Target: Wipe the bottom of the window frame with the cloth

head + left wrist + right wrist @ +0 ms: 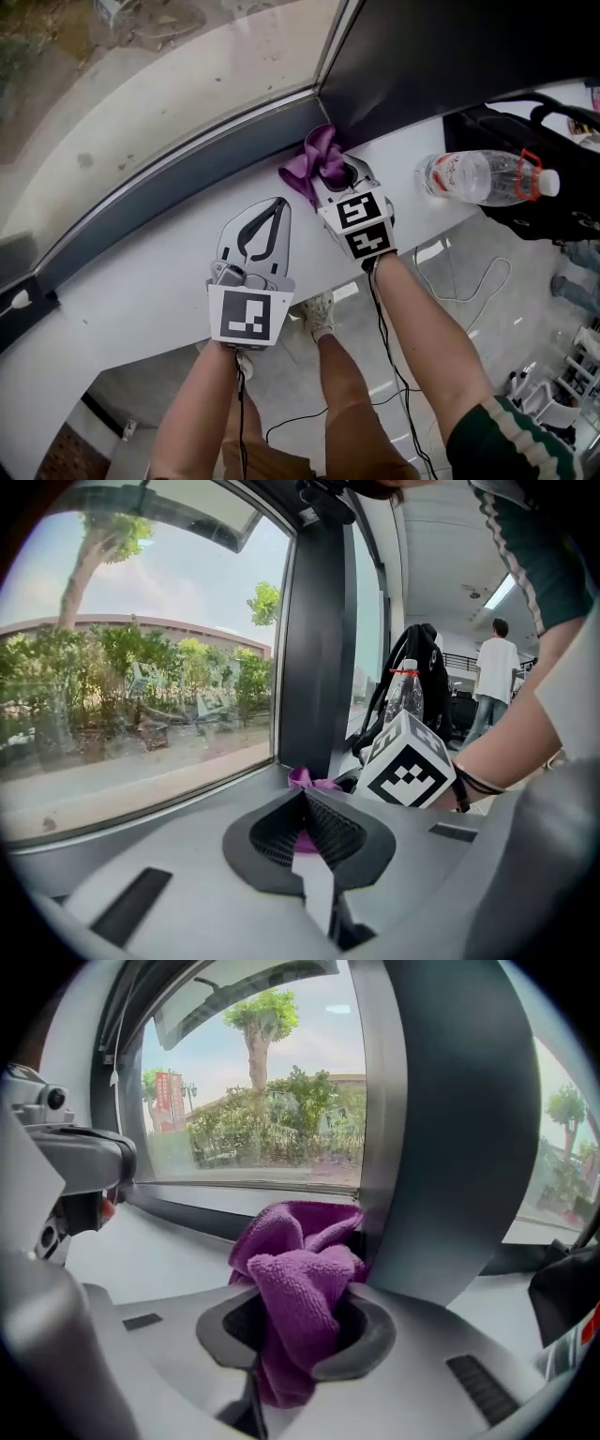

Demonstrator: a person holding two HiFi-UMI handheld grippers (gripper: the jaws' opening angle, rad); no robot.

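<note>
A purple cloth is bunched against the corner where the dark bottom strip of the window frame meets the dark pillar. My right gripper is shut on it; in the right gripper view the cloth fills the jaws of the right gripper and touches the pillar. My left gripper rests on the white sill to the left, shut with nothing in it. In the left gripper view the left gripper points at the cloth and the right gripper's marker cube.
A clear water bottle with a red cap ring lies on the sill right of the pillar, against a black bag. Cables trail on the floor below. A person stands far back in the room.
</note>
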